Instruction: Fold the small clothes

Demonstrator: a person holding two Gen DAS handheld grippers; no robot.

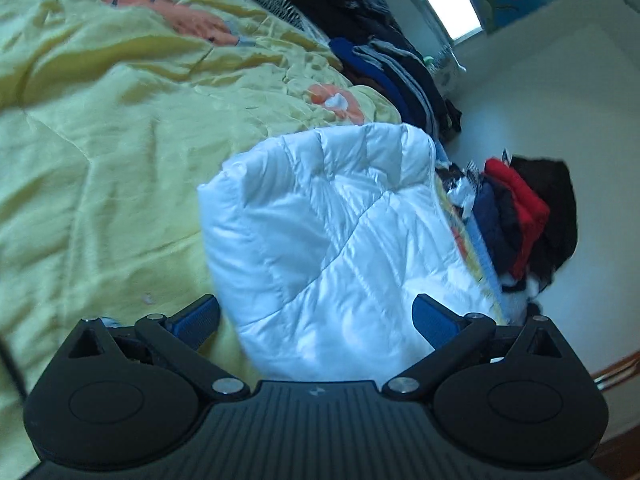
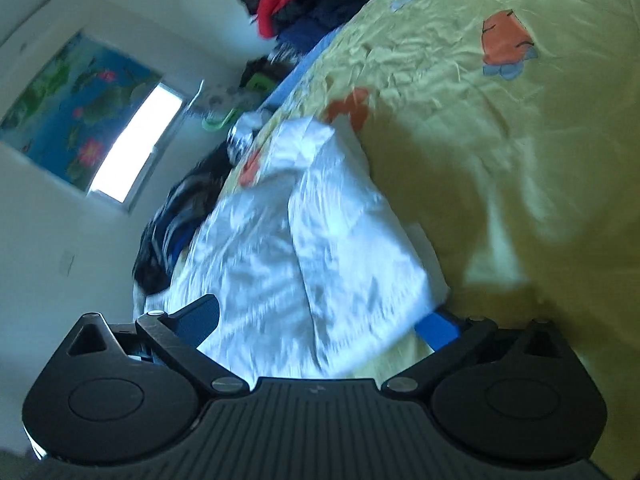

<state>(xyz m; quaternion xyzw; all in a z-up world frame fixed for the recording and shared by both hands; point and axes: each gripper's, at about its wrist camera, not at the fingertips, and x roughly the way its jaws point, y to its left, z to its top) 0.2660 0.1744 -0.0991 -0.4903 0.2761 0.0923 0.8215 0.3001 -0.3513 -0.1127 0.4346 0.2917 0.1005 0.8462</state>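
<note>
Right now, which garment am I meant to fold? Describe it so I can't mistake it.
Start from the yellow bedspread with orange cartoon prints. Lying on it, just ahead of both open grippers, is the white quilted jacket. It is the only shiny white, puffy piece; the neighbouring clothes pile at the bed's edge is red, navy and black.

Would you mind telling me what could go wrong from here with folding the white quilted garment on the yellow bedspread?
1. The white quilted garment looks glossy and puffy, so it may slide from the pads or spring back open.
2. Both the left gripper and the right gripper are open and holding nothing; closing now might also pinch the wrinkled yellow bedspread underneath.
3. It lies near the bed's edge beside a clothes pile, which a sweeping fold could snag.
</note>
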